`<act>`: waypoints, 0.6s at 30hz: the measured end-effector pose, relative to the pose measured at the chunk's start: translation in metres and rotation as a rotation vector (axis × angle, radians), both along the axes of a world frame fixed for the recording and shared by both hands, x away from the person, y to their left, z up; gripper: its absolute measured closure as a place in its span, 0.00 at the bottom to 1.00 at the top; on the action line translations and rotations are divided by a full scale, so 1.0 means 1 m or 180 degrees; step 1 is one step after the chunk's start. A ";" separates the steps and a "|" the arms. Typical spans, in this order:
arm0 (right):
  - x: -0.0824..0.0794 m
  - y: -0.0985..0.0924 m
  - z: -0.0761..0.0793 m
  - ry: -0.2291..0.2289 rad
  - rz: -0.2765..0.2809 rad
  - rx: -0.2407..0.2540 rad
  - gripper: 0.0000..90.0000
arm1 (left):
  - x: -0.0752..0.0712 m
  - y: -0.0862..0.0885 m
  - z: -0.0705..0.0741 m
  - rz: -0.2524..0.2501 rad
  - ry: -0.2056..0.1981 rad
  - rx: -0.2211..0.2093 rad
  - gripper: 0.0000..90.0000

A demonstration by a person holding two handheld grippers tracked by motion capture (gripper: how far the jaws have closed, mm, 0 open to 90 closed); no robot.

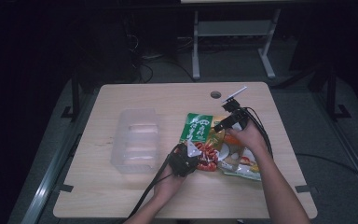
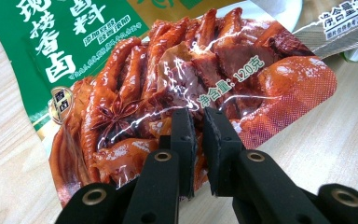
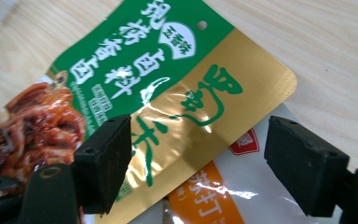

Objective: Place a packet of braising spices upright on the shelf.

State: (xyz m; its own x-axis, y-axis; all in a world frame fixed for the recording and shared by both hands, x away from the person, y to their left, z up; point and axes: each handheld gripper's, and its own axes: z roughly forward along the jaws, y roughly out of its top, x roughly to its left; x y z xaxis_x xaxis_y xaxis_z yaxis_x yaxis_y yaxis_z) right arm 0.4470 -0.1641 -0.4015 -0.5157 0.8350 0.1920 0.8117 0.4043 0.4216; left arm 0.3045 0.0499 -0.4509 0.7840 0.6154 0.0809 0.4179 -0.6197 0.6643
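A green, gold and red seasoning packet (image 1: 196, 129) lies right of the table's middle, printed with braised meat (image 2: 135, 70). My left gripper (image 1: 186, 157) is at its near left corner. In the left gripper view the jaws (image 2: 199, 116) stand almost together, with the packet's near edge pinched between them. My right gripper (image 1: 222, 124) hovers over the packet's far right side. Its jaws (image 3: 200, 126) are wide open, astride the gold edge (image 3: 205, 102) without touching it. A white and orange packet (image 3: 223, 186) lies partly under the first one (image 1: 242, 161).
A clear plastic container (image 1: 137, 140) stands on the wooden table (image 1: 168, 98) left of the packets. A round cable hole (image 1: 216, 94) sits near the table's far edge. Each gripper trails a black cable toward the near edge.
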 end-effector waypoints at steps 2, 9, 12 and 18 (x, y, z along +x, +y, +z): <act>0.002 0.001 -0.003 0.0029 -0.0036 0.0003 0.26 | -0.001 -0.001 -0.002 -0.0029 -0.0008 0.0069 0.92; 0.006 0.003 -0.010 0.0070 -0.0095 -0.0006 0.27 | -0.003 -0.006 -0.008 -0.0070 -0.0044 0.0190 0.95; 0.007 0.004 -0.012 0.0088 -0.0081 -0.0006 0.27 | -0.003 -0.007 -0.007 -0.0076 -0.0035 0.0206 0.95; 0.009 0.005 -0.014 0.0105 -0.0114 0.0051 0.29 | -0.003 -0.008 -0.007 -0.0109 -0.0036 0.0263 0.99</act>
State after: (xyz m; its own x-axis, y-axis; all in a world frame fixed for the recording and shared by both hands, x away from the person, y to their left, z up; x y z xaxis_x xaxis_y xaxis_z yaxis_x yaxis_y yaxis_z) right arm 0.4563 -0.1595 -0.4156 -0.4786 0.8495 0.2219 0.8391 0.3680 0.4007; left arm 0.3010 0.0415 -0.4584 0.8032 0.5792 0.1392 0.3884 -0.6863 0.6149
